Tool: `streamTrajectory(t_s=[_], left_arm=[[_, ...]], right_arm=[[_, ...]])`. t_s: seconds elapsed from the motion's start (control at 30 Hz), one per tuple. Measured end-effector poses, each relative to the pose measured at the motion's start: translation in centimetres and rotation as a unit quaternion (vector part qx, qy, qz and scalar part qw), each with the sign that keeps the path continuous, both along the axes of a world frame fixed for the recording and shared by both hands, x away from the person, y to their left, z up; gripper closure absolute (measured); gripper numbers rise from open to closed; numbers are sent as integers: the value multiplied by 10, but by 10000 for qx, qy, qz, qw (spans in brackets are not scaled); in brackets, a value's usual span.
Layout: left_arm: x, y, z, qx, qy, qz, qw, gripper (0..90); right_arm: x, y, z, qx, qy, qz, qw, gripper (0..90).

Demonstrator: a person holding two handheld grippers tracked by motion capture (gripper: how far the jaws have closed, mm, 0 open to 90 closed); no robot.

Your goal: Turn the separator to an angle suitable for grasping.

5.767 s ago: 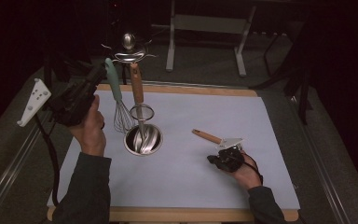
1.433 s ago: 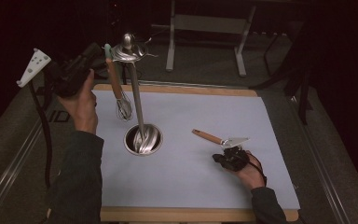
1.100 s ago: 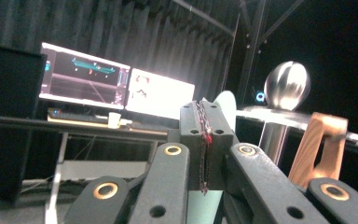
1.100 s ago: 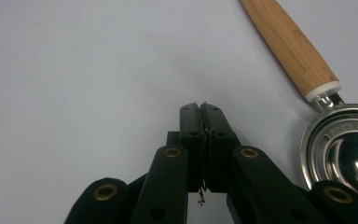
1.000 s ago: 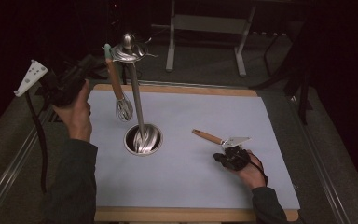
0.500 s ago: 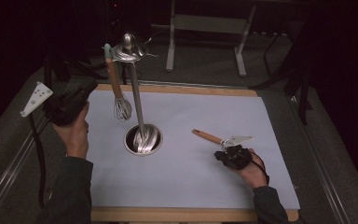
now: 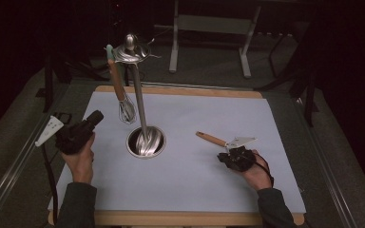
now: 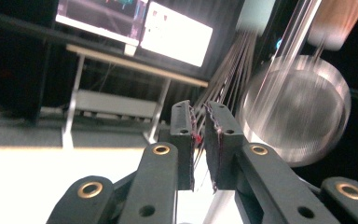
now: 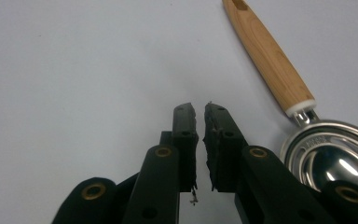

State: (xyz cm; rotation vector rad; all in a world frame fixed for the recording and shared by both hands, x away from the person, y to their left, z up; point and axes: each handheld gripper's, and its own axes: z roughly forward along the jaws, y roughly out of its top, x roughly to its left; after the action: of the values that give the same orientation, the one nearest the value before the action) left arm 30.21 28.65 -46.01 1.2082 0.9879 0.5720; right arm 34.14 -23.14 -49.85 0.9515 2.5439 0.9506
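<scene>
The whisk point(image 7: 122, 92) hangs from the rack point(image 7: 138, 99) near the bench's point(image 7: 266, 190) far left corner. The scoop point(image 7: 223, 141) lies just beside the right gripper point(image 9: 199, 108), toward the right edge. It looks light, stiff and slippery at the bowl, so its wooden handle is the best hold. Both the left gripper's point(image 8: 199, 108) jaws and the right's have just been opening and stand slightly apart, with nothing between them.

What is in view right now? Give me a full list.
whisk: one, wooden handle with mint tip, hanging from the stand's top.
utensil stand: one, steel, round base at mat centre-left.
measuring spoon: one, wooden handle, steel bowl, on mat beside the right gripper.
mat: one, pale grey, on wooden table.
screens: lit, behind the table.
left gripper: black, jaws slightly apart, nothing between, left of the stand.
right gripper: black, jaws slightly apart, nothing between.
</scene>
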Motion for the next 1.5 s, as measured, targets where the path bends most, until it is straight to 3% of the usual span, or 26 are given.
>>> streamTrajectory(t_s=[0.03, 0.13, 0.2, 0.3, 0.33, 0.43, 0.5, 0.7, 1.07, 1.5], left_arm=[[-4, 0, -15, 58, 220, 46, 9997, 820], [-7, -1, -27, 139, 393, 49, 9991, 820], [-12, -6, -44, 335, 635, 89, 9974, 816], [-14, -7, -47, 398, 673, 94, 9969, 808], [-20, -10, -57, 631, 866, 141, 9941, 794], [-22, -11, -61, 755, 949, 144, 9925, 787], [-26, -12, -67, 972, 1062, 184, 9894, 781], [-25, -9, -76, 982, 1197, 264, 9876, 772], [-25, -10, -78, 988, 1190, 243, 9877, 757], [-25, -9, -78, 948, 1197, 232, 9880, 751]], right_arm=[[1, 1, 2, -15, -30, 10, 10000, 823], [3, 1, 4, -21, -79, -5, 10000, 824], [7, 1, 8, -51, -120, -60, 9999, 823], [12, 1, 10, -134, -156, -81, 9998, 823], [19, 2, 12, -252, -152, -131, 9995, 824], [29, 2, 14, -345, -179, -181, 9991, 852], [36, 2, 16, -424, -196, -224, 9987, 867], [56, 7, 13, -800, -109, -240, 9964, 865], [79, 5, 5, -932, 437, -136, 9946, 603], [90, 9, -1, -1186, 866, -11, 9892, 577]])
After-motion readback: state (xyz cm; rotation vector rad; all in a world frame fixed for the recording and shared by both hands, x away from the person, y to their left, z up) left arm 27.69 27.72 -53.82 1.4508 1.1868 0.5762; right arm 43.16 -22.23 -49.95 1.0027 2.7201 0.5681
